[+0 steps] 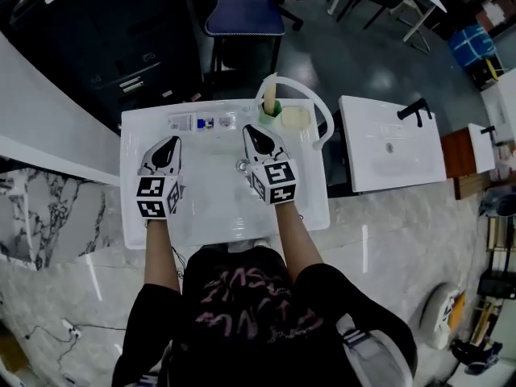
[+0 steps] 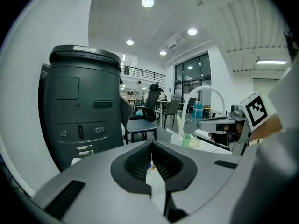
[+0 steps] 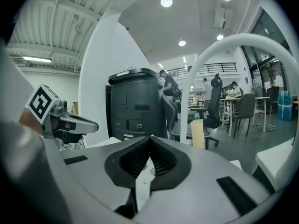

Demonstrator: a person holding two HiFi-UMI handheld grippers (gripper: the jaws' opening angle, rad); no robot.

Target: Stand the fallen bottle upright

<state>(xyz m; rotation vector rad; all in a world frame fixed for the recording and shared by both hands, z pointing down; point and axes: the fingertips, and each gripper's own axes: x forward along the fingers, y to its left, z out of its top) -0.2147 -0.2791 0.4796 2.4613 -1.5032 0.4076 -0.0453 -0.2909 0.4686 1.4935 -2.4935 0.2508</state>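
Note:
A small clear bottle (image 1: 193,122) with a printed label lies on its side on the back ledge of the white basin (image 1: 306,208). My left gripper (image 1: 170,143) hovers over the basin just in front of the bottle, shut and empty; in the left gripper view its pads (image 2: 140,160) meet. To its right, my right gripper (image 1: 253,130) points at the back ledge, also shut and empty, with its pads (image 3: 161,160) closed in the right gripper view. Neither gripper touches the bottle.
A green cup (image 1: 272,113) with a wooden handle in it and a pale yellow block (image 1: 295,118) stand at the back right. A white arched faucet (image 1: 321,115) curves over them. A dark cabinet (image 1: 105,39) and a chair (image 1: 242,13) stand behind; a second white basin (image 1: 391,143) lies right.

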